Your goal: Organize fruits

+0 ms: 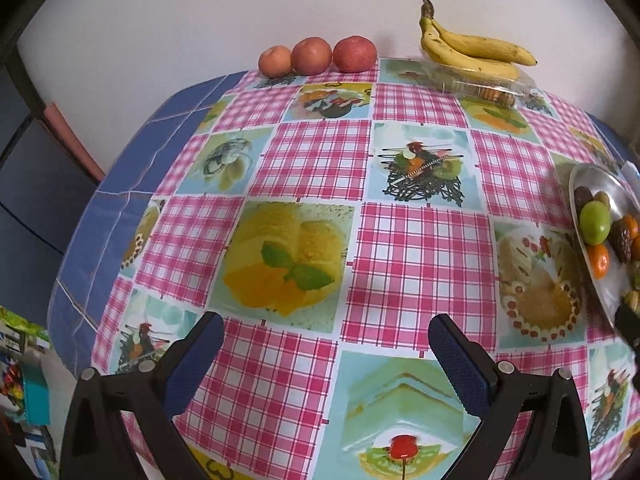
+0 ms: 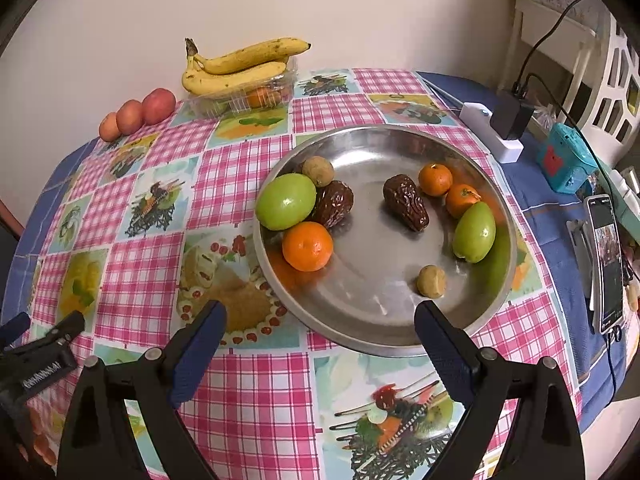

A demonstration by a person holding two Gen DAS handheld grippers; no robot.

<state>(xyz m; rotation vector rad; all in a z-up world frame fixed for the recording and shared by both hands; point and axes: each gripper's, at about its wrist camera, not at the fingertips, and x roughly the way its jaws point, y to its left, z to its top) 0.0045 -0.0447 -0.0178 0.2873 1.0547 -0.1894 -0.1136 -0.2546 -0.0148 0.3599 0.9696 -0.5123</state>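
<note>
With both sets of jaws spread and holding nothing above the worktop (image 1: 312, 160), I see mixed fruit in the steel plate (image 2: 360, 152), apples (image 1: 316, 55) and bananas (image 2: 240, 64) by the wall; sorting could be starting or finished.

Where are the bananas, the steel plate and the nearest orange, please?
bananas (image 2: 240, 66): right wrist view, middle of the bunch.
steel plate (image 2: 360, 280): right wrist view, bare inner surface.
nearest orange (image 2: 307, 246): right wrist view, centre of its peel.
</note>
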